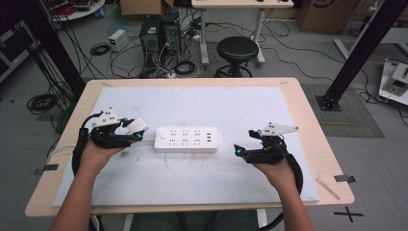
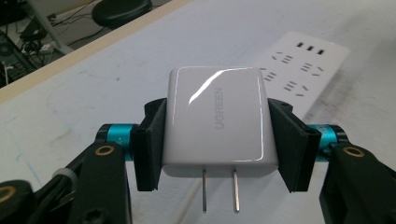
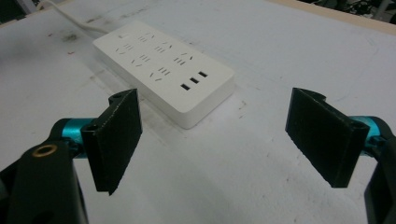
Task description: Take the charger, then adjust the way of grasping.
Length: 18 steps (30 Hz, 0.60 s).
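A white power strip (image 1: 185,139) with several sockets and three USB ports lies in the middle of the white mat; it also appears as the power strip (image 2: 303,65) and the power strip (image 3: 163,70). My left gripper (image 1: 133,131) is shut on a white UGREEN charger (image 2: 217,121), whose two prongs point back toward the camera. It hangs just left of the strip's left end, above the mat. My right gripper (image 1: 246,143) stands open to the right of the strip, with nothing between its pads (image 3: 119,137).
The white mat (image 1: 192,178) covers a wooden table (image 1: 308,125). The strip's cord (image 3: 65,18) runs off to the left. Behind the table stand a black stool (image 1: 236,50), computer cases and loose cables on the floor.
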Each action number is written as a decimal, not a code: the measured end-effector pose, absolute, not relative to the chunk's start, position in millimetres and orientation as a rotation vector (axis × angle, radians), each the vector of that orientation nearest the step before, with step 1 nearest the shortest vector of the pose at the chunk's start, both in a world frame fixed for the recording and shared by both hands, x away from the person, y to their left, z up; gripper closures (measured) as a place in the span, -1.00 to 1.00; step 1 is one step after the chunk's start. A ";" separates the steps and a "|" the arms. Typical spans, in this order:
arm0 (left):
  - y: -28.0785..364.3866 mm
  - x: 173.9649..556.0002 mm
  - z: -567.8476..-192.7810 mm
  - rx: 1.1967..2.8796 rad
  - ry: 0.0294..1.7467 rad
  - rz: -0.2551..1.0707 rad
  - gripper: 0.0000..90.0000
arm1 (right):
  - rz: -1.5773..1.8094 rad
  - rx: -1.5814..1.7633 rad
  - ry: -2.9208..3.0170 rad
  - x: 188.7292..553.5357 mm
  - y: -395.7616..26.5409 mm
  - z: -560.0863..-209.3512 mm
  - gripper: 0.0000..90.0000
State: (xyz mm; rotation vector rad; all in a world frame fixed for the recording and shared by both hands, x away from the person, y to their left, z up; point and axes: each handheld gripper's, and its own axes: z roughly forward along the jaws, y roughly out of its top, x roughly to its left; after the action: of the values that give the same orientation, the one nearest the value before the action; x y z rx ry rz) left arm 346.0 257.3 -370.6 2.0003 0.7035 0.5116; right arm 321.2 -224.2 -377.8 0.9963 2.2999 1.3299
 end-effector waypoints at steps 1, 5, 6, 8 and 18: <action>257.3 346.0 -370.6 2.000 0.704 0.512 -0.06 | 1.330 0.996 2.300 321.2 -224.2 -377.8 -0.58; 249.5 336.1 -369.8 2.019 0.654 0.492 -0.06 | 1.333 0.998 2.301 320.2 -221.5 -378.4 -0.58; 247.6 334.6 -369.2 2.025 0.643 0.491 -0.06 | 1.331 0.996 2.304 320.1 -220.7 -377.9 -0.58; 240.9 330.5 -367.2 2.033 0.602 0.485 -0.06 | 1.328 0.986 2.318 319.7 -217.7 -376.0 -0.58; 208.3 312.3 -372.6 2.064 0.438 0.491 -0.06 | 1.378 0.949 2.403 313.9 -198.4 -374.6 -0.58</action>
State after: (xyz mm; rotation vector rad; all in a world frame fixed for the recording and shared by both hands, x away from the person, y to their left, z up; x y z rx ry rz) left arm 312.3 208.3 -372.6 2.0644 0.4383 0.4914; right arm 313.9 -198.4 -374.6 0.9495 2.4025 1.3781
